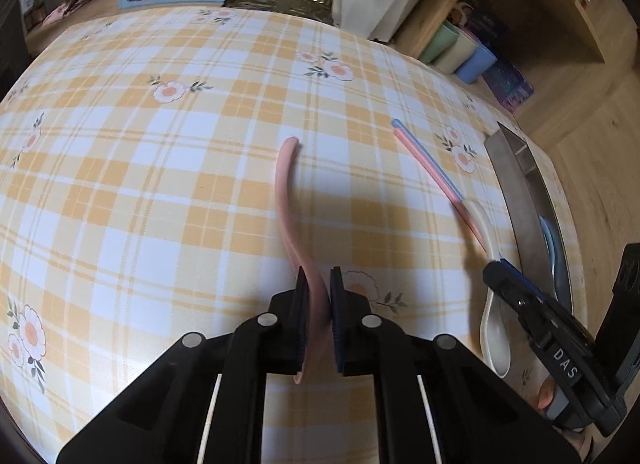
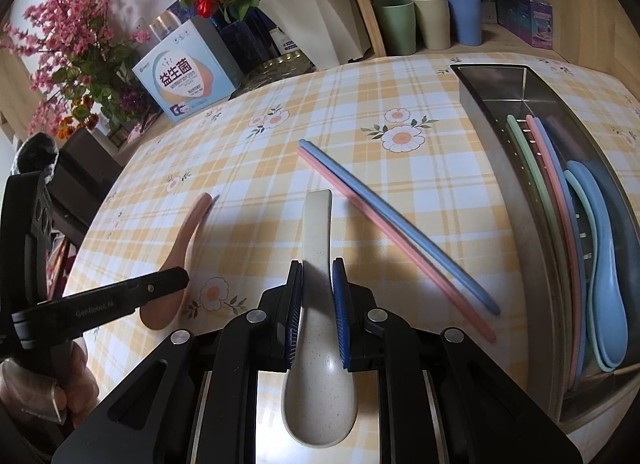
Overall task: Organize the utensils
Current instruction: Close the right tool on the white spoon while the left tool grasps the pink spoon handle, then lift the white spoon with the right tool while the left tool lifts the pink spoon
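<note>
My left gripper is shut on the neck of a pink spoon, which stands on edge with its handle running away over the checked tablecloth. In the right wrist view the pink spoon lies at the left with the left gripper across its bowl. My right gripper is shut on a cream speckled spoon, bowl towards the camera. That cream spoon and the right gripper show at the right edge of the left wrist view. A pink and a blue chopstick lie side by side on the cloth.
A long steel tray at the table's right edge holds green, pink and blue chopsticks and a blue spoon over a green one. Boxes, a white flower pot and three cups line the back. A person's hand holds the left gripper.
</note>
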`<state>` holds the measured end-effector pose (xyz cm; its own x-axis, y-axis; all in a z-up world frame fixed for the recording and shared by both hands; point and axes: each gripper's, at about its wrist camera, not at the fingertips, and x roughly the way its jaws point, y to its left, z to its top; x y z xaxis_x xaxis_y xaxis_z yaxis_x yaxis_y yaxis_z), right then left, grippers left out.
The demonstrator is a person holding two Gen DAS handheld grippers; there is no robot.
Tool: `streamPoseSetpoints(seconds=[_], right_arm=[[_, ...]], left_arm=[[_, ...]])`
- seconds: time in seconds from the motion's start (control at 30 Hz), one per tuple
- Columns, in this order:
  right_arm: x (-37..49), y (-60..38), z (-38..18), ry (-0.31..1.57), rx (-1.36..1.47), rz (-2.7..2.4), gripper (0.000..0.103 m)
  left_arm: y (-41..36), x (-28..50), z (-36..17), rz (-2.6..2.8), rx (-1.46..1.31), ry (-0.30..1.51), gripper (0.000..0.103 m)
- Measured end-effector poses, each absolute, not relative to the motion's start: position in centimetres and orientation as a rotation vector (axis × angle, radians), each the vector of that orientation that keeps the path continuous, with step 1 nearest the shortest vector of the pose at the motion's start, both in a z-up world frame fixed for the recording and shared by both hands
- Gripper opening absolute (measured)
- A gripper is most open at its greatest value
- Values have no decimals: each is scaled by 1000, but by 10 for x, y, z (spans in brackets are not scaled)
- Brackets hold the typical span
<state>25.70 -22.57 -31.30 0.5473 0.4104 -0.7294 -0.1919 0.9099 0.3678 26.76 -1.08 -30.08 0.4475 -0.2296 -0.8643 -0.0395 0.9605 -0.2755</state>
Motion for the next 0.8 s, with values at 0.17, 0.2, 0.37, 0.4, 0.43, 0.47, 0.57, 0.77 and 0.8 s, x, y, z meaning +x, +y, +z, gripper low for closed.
streamPoseSetpoints(seconds=[0.17, 0.2, 0.37, 0.4, 0.43, 0.47, 0.57, 0.77, 0.8], right_arm=[[257, -229, -313, 923, 272, 360, 15], [257, -230, -312, 922, 274, 360, 15], [258, -234, -313, 920, 285, 358, 15], [258, -235, -313, 921, 287, 358, 15], [258, -235, -314, 921, 288, 358, 15], [257, -236, -314, 922, 290, 358, 15], [257, -237, -315, 923, 294, 356, 15], [258, -239, -316, 924, 300, 356, 15], [258, -239, -316, 923, 301, 356, 15]], left_arm=[[-32, 266, -296, -169, -177, 1114, 24], [-35, 265, -293, -183, -171, 1109, 27], [-41, 266, -286, -223, -159, 1090, 32], [-40, 268, -286, -215, -163, 1092, 33], [-39, 270, -287, -209, -171, 1096, 33], [-37, 273, -288, -202, -179, 1098, 33], [-35, 279, -291, -199, -200, 1101, 33], [-36, 291, -295, -161, -168, 1088, 33], [-35, 293, -297, -155, -167, 1088, 33]])
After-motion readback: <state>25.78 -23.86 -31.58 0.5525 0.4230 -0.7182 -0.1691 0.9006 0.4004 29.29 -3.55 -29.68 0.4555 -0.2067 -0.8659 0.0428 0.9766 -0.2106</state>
